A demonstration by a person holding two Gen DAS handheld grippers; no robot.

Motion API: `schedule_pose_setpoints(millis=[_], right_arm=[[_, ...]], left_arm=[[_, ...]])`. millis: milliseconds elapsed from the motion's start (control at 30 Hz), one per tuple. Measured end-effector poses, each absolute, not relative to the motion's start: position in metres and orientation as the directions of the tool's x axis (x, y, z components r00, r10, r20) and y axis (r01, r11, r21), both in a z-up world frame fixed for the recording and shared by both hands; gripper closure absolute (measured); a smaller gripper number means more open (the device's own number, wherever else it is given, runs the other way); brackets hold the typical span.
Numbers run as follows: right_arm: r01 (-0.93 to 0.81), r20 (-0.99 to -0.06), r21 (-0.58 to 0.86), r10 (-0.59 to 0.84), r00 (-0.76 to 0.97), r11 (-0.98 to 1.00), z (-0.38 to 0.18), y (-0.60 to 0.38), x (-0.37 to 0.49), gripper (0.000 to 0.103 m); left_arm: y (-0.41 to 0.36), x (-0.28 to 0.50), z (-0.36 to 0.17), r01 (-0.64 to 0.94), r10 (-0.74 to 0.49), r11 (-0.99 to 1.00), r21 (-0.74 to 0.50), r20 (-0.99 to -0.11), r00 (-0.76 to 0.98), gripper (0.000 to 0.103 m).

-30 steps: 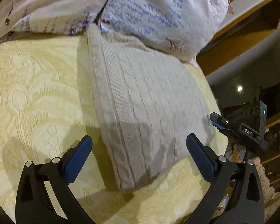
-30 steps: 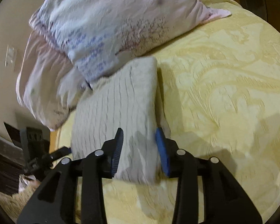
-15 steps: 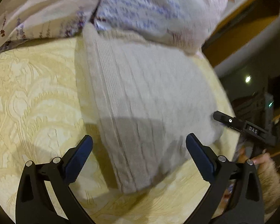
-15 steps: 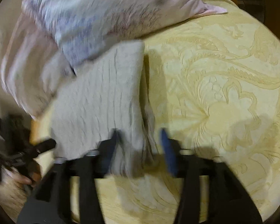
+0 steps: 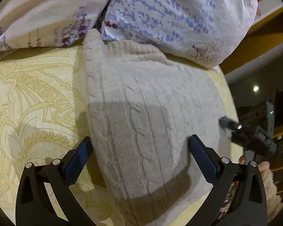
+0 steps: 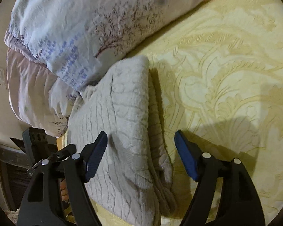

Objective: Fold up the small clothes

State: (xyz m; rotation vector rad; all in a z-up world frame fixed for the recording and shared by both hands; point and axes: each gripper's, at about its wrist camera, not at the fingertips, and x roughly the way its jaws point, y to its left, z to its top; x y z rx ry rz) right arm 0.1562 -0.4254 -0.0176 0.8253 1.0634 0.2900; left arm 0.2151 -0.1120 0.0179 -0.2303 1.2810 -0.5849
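Observation:
A folded beige cable-knit sweater (image 5: 145, 101) lies on the yellow bedspread (image 5: 37, 98), its far end tucked against the pillows. My left gripper (image 5: 139, 141) hovers open over the sweater's near half, with blue pads wide apart and nothing gripped. In the right wrist view the sweater (image 6: 122, 109) shows its stacked folded edge. My right gripper (image 6: 140, 134) straddles that edge and its jaws are opening; the pads stand clear of the knit on both sides. One black finger (image 5: 228, 122) of the right gripper reaches in over the sweater's right edge in the left wrist view.
Two floral pillows (image 5: 169, 18) (image 6: 75, 28) lie along the head of the bed, touching the sweater's far end. The bed's edge runs just past the sweater (image 5: 234, 101), with dark room and wooden furniture beyond. Open bedspread (image 6: 226, 75) stretches away on the other side.
The right gripper's jaws went from narrow around the sweater's folded edge to wide apart. Both grippers moved forward toward the pillows, so the sweater looms larger.

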Motion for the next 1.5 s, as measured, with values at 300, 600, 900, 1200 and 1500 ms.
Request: schedule_pose_setpoints(millis=[300,600,900,1200,1500], right_arm=[[0.166,-0.555,0.817,0.674,0.487,0.553,-0.031,-0.429,0.152,0.044],[0.173,-0.535,0.835,0.701,0.471,0.522,-0.036,-0.425,0.154,0.068],[0.089,-0.479,0.854,0.71,0.516,0.512,0.003,-0.403,0.152,0.074],[-0.085,-0.448,0.835,0.762,0.468,0.543,0.042,-0.335,0.157,0.075],[-0.122,-0.618,0.683,0.659,0.429,0.72,0.018,-0.266,0.16,0.075]], left_arm=[[-0.122,0.218,0.018,0.299,-0.537,0.826,-0.478,-0.828,0.163,0.001],[-0.116,0.227,0.013,0.22,-0.593,0.802,-0.555,-0.784,0.183,0.023],[-0.086,0.229,0.017,0.167,-0.687,0.727,-0.666,-0.702,0.189,0.06],[-0.015,0.205,0.053,0.176,-0.687,0.724,-0.667,-0.672,0.276,0.061],[0.035,0.195,0.029,0.122,-0.534,0.843,-0.523,-0.793,0.294,0.058]])
